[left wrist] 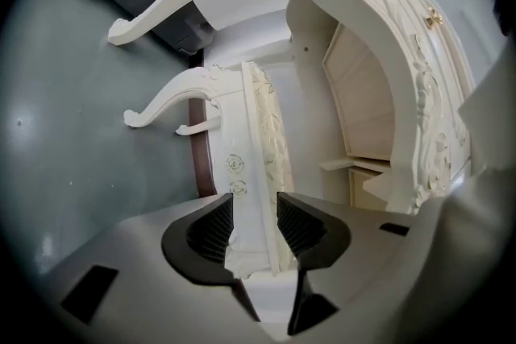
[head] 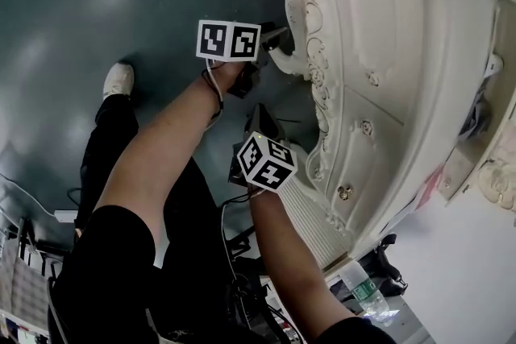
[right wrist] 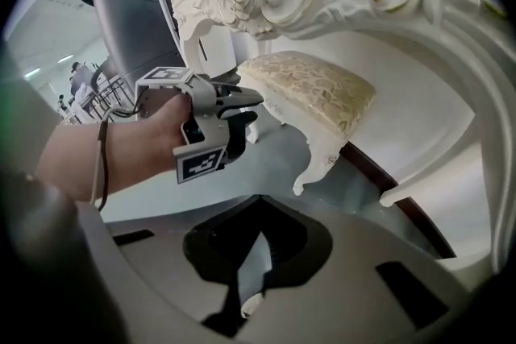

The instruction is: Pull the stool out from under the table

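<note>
- The left gripper (left wrist: 255,199) is straddling the near rim of the cream carved stool with the brocade seat (left wrist: 256,133). Its jaws are parted and apparently not pinching yet, and the rim's long axis is running toward 12 o'clock.
- That stool is sitting tucked under the ornate cream table (left wrist: 379,52), with its legs pointing to 9 o'clock.
- The right gripper (right wrist: 258,213) is hovering apart, jaws clenched on nothing, with the stool lying at its 1 o'clock. The left gripper is nearer, so the pull is likely falling to it.
</note>
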### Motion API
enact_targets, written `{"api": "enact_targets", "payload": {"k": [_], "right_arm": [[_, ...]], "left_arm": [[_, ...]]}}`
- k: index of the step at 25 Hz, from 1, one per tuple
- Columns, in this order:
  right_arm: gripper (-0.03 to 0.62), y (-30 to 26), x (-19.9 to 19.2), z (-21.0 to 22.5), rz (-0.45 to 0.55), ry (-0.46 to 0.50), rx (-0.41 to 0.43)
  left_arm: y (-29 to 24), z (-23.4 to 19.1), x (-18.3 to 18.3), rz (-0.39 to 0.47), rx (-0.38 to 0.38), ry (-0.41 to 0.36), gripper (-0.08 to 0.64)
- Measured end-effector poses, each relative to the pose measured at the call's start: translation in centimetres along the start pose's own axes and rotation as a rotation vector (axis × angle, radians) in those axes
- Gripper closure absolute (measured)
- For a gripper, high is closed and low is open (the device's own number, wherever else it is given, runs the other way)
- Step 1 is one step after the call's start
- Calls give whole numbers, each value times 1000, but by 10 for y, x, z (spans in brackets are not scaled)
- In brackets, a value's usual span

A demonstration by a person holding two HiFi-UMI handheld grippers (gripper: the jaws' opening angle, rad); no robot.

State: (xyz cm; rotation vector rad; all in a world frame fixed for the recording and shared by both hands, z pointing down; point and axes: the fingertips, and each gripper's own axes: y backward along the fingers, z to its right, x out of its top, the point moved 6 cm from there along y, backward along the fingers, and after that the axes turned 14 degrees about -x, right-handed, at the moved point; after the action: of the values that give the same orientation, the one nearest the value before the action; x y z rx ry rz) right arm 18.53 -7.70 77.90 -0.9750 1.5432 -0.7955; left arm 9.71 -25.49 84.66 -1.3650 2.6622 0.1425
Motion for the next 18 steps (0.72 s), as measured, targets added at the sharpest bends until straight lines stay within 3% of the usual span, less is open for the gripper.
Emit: {"api": "enact_targets", "payload": {"k": [5,14,18], "right_arm": [[584,-12,-7,-2,-11,-29,-10],[584,-39,2,-2,13,-24,-40],[584,-47,3,-1,29,-20,-40]], "left_arm": [[-24,-6,7,-7,-55,-41,369],[-50,-25,16,-29,-107,-6,306],[-50,-46,11,-17,-157,41,148]]}}
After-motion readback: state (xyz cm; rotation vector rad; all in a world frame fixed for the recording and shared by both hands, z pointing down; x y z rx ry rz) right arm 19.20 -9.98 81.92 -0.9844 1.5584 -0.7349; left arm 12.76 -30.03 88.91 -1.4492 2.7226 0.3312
